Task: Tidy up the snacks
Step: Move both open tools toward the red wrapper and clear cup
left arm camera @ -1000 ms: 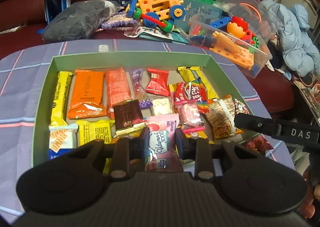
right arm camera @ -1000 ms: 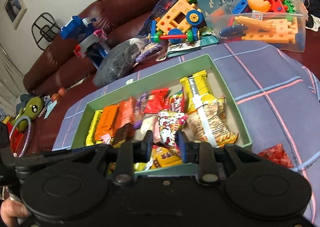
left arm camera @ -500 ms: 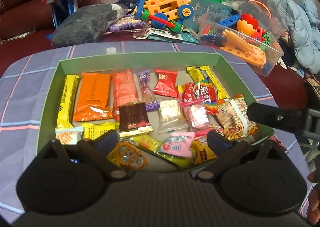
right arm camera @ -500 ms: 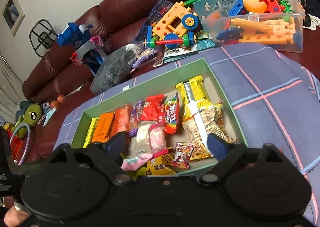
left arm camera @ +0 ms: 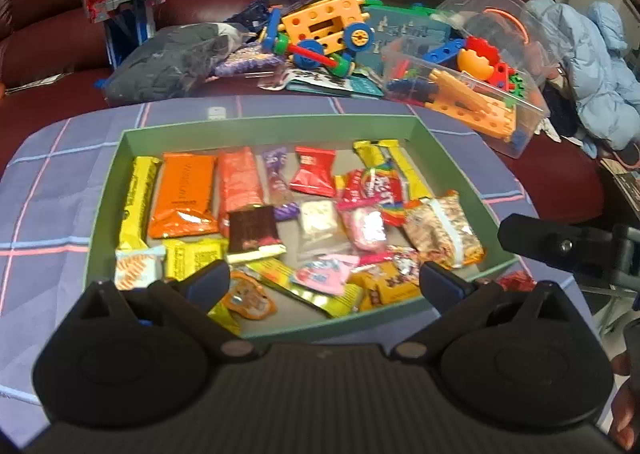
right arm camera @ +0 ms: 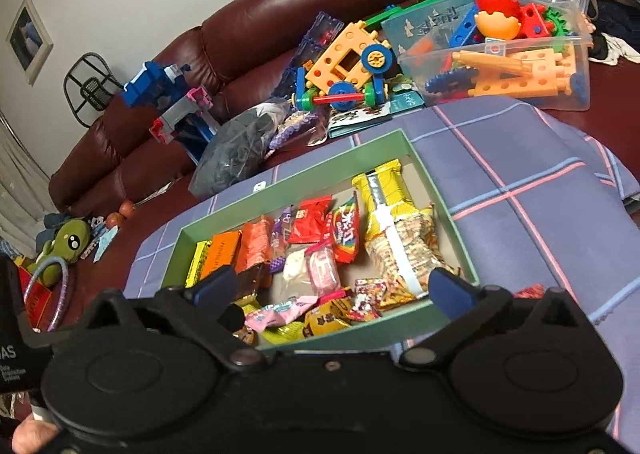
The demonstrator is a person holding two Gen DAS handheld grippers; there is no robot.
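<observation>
Toys in a clear plastic bin (left arm camera: 472, 93) crowded the maroon sofa (right arm camera: 280, 17) behind the green box (left arm camera: 256, 127) of snacks (left arm camera: 320, 209). Both the left gripper (left arm camera: 324, 280) and right gripper (right arm camera: 332, 290) had just spread their fingers wide, empty; near-corner packets were hidden.

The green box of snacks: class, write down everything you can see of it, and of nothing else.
The green box is a shallow, open rectangular tray with low, thin walls that look like card, sage green outside and in, with a grey-beige floor. It sits flat on a purple checked cloth in front of a maroon sofa. Wrapped snacks lie loose on its floor, tidier in rows at the far side, piled at the near side. In the right wrist view nothing grips it; both grippers hang open over its near edge.
</observation>
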